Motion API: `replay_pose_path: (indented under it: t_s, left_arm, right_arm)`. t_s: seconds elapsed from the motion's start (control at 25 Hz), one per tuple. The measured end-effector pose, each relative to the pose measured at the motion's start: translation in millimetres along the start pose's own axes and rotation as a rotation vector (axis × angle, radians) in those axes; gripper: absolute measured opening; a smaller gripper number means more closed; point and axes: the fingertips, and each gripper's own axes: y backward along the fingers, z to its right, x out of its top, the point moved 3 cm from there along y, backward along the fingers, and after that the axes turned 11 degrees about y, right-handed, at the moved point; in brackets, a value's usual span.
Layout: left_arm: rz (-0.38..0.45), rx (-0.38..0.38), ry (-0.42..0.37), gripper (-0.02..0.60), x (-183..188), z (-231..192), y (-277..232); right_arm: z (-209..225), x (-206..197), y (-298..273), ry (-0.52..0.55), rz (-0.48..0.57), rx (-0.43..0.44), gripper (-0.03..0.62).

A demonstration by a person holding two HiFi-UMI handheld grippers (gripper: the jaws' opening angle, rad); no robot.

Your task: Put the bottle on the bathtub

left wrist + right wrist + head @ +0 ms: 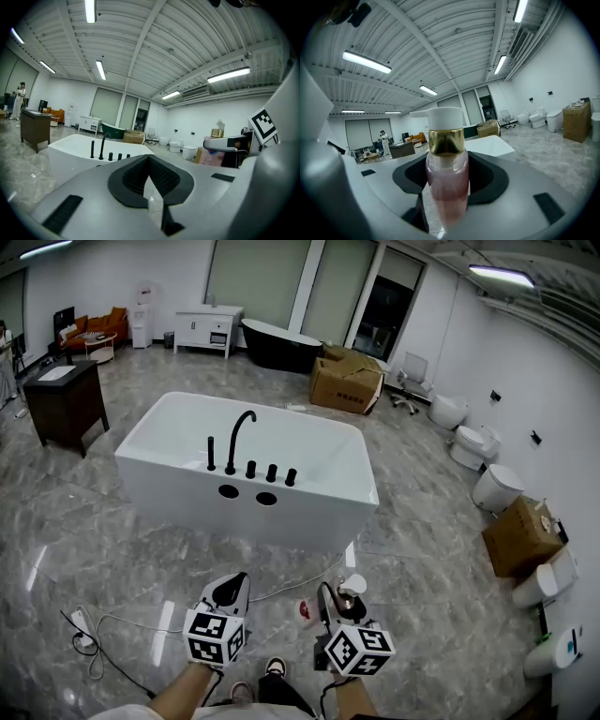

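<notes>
Bottle (pixel 446 197) upright, pinched in right gripper (pixel 447 161) jaws, well short of bathtub (pixel 328 498). Left gripper (pixel 149 161) jaws pressed together, empty. Risk: bottle tipping off narrow rim (glossy surface) at release.

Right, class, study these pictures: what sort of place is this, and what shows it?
Most likely a bathroom-fittings showroom: a freestanding white bathtub stands alone on the open marble-look floor, several toilets line the right wall, and a dark tub sits by cardboard boxes at the back.
</notes>
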Motion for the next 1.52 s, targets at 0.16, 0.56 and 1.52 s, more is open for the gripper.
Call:
replay_pose_path:
  t_s: [0.16,0.56,1.52]
  left_arm:
    - [-0.004,0.007,0.009,0.003,-1,-6,-7]
    - [-0.007,0.011,0.004,0.003,6,-13,-49]
    - [-0.015,0.044,-0.010,0.003,42,-26,-186]
  right_arm:
    - [4,-1,-5,0.014,-0.003,-0.017,0.233]
    - [31,6,-41,0.004,0.000,-0.025,0.232]
    - [114,35,-165,-0.010,-0.042,-0.006,0.232]
